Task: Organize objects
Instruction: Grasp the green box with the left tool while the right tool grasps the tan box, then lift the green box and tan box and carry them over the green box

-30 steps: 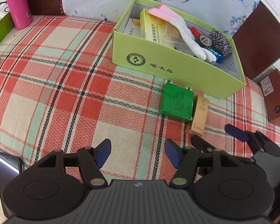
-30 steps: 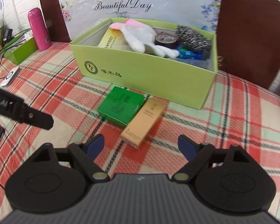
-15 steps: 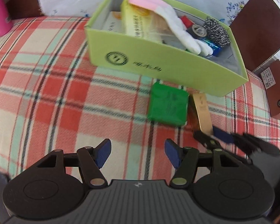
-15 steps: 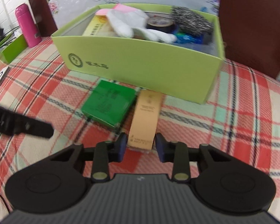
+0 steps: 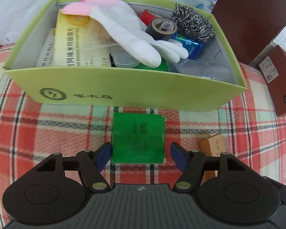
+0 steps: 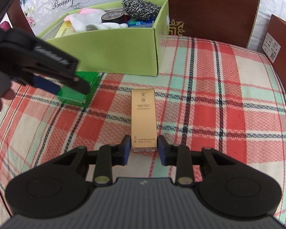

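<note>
1. Left wrist view looks straight down into the lime box (image 5: 124, 87). You can see stuff the other view mostly hides: a yellow packet (image 5: 76, 43) leaning at the left, a white glove (image 5: 127, 30) with a pink cuff draped across the middle, a clear tub under it, a tape roll (image 5: 161, 28), a steel scourer (image 5: 192, 24) in the far right corner and a blue pack (image 5: 188, 44) beside it.
2. Right wrist view gives the side angle instead: the whole tan carton (image 6: 143, 118), the "Beautiful Day" sheet behind the box, and the left gripper (image 6: 53, 85) from outside, with fingers of the person's hand at the left edge.
3. The tan carton in the left view is only a corner poking out on the right (image 5: 213, 146).
4. Green box (image 5: 138, 137): flat, square, barcode and small print on top, lying on the plaid worktop (image 5: 47, 129) just in front of the lime box's wall. Left gripper (image 5: 141, 155) has its jaws apart on either side of its near end. They've just been opening a bit; the left pad sits right at the edge, and there's a gap on the right.
5. Tan carton: long, slim, lying flat and pointing at the lime box, well apart from it. Right gripper (image 6: 144, 148) has its jaws clamped on the near end, having just been closing.
</note>
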### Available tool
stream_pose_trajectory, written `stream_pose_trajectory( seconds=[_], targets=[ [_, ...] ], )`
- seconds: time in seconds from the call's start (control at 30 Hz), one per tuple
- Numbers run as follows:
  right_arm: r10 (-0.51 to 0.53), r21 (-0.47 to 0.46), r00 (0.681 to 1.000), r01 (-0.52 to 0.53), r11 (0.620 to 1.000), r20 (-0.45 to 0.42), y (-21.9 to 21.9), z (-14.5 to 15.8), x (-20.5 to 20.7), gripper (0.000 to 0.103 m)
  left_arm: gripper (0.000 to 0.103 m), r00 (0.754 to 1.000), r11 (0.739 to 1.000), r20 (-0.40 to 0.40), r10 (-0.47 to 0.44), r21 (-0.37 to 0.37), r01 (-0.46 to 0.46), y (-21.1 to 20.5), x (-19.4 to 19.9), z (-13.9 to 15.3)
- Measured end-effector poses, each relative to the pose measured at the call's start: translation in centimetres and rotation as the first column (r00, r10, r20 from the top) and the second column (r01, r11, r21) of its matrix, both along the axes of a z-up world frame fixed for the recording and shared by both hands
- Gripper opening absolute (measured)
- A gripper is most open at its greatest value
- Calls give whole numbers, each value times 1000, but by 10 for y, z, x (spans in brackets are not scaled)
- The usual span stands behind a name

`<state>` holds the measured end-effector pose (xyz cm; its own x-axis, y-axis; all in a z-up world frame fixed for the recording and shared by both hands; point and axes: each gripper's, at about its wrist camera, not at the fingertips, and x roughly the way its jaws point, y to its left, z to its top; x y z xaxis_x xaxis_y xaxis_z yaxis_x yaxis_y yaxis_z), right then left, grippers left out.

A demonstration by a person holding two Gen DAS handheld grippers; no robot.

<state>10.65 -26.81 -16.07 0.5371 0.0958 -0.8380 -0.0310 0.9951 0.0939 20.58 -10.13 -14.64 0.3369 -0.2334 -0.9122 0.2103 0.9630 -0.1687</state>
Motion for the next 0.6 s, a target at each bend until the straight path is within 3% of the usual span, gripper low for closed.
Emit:
stream_pose_trajectory(
  seconds=[0.1,0.27,0.33,0.43,0.6],
  targets=[
    [2,-7,1000,-2,1000,-4,1,-1,-1,30,71,999,1000,-29,25,8,-25,0,4,-7],
    [3,-7,1000,-3,1000,-4,1,-3,0,30,71,1000,1000,1,-10,-10,10,-2,3,-3],
    [2,-10,1000,-2,1000,-21,1,-4,1,30,71,1000,1000,-7,0,17,0,-2,6,-7],
    [7,-12,1000,-7,1000,-29,1,-4,2,31,71,1000,1000,-8,30,-6,-30,2,9,-8],
    [-10,-29,1000,9,1000,-3,0,0,14,41,64,1000,1000,5,11,-28,-11,12,5,-7]
  ],
)
